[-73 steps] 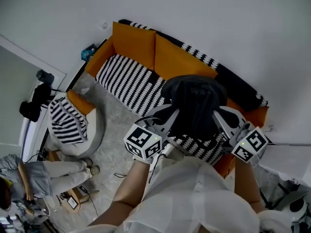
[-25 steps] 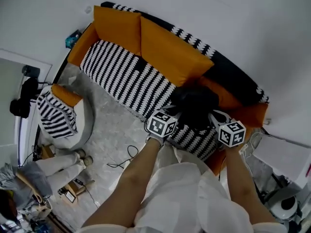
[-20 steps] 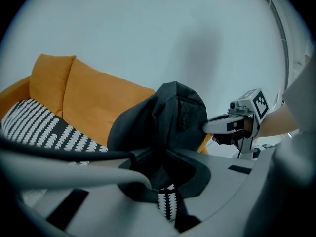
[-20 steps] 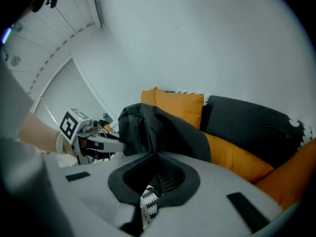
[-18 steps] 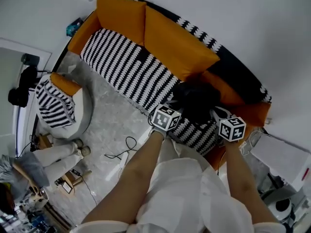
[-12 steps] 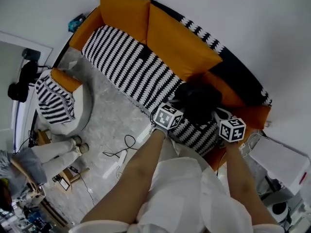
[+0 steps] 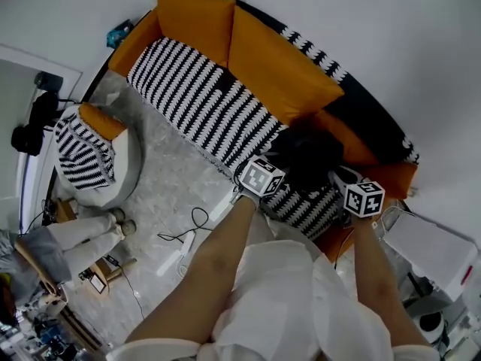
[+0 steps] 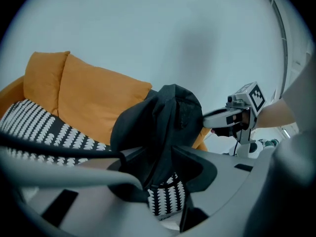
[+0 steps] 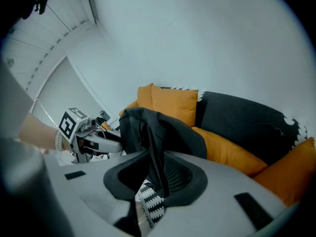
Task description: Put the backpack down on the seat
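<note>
The black backpack (image 7: 308, 156) rests upright on the right end of the sofa's striped seat (image 7: 195, 104), against an orange cushion (image 7: 342, 145). My left gripper (image 7: 276, 168) is at its left side, my right gripper (image 7: 338, 180) at its right. In the left gripper view, the left gripper's (image 8: 163, 169) jaws are opening, with a black strap (image 8: 163, 147) hanging loose between them. The right gripper's (image 9: 150, 177) jaws are opening too, and another strap (image 9: 155, 157) of the backpack (image 9: 153, 127) runs down through their gap.
Orange back cushions (image 7: 278, 66) line the sofa. A small striped armchair (image 7: 94, 160) stands on the floor at the left, with a cable (image 7: 188, 235) nearby. A person (image 7: 45, 239) sits low at the lower left. A white box (image 7: 436, 254) stands right of the sofa.
The backpack has come down from in front of my chest onto the right end of the seat. Over the last second both grippers have drawn back slightly from it.
</note>
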`<state>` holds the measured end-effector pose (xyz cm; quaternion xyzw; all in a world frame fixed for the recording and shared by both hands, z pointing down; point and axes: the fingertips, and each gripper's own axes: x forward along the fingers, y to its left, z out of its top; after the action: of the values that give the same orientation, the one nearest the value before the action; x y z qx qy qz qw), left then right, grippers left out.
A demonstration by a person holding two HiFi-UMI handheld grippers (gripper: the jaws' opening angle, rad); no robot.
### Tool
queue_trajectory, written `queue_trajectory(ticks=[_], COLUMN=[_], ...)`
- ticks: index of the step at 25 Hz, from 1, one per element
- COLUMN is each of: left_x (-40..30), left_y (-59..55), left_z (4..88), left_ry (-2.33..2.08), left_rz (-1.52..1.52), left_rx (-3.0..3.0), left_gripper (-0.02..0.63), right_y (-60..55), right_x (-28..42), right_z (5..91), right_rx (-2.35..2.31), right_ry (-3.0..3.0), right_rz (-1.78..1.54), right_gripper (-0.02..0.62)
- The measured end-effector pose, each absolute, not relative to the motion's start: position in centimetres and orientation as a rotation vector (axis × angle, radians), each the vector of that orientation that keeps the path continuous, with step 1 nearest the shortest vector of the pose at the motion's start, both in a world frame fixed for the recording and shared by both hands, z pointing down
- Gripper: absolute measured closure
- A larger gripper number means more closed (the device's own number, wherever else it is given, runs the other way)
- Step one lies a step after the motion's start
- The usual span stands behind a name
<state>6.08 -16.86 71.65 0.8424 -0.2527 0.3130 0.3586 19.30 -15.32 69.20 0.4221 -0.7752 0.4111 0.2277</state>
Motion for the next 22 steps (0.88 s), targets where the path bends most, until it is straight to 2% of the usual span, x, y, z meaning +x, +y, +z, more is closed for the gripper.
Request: queue_trajectory(ticks=[3,12,14,18,22], left_x=[5.3,4.3,4.0,2.9,0.9], left_y=[-16.5,-17.2,-17.6,-18.4,-18.1], left_z=[71.1,64.7,62.5,56.9,51.5], left_ry=[-0.667,-0.736,-0.763,-0.829,-0.892], left_rz=[0.820,0.559,0.475,0.341,0.259], left_rx=[2.199,2.292,2.308,2.397,2.495], left_gripper=[0.443,0.450,0.457,0.513,0.518], right_y=[-15.3,-15.8,-15.9,-16.5,-16.6], right_x=[19.7,19.8,19.6,18.7,17.3], right_z=[68.8,63.9,62.3,58.2,53.5], right_rx=[1.172,1.250,1.258,1.306,1.284], right_ry=[-2.135,-2.249,-2.290,-2.406,-2.550], right_rz=[1.096,0.999,0.969,0.943,0.868], right_gripper=[0.479,0.477,0.477,0.477,0.484])
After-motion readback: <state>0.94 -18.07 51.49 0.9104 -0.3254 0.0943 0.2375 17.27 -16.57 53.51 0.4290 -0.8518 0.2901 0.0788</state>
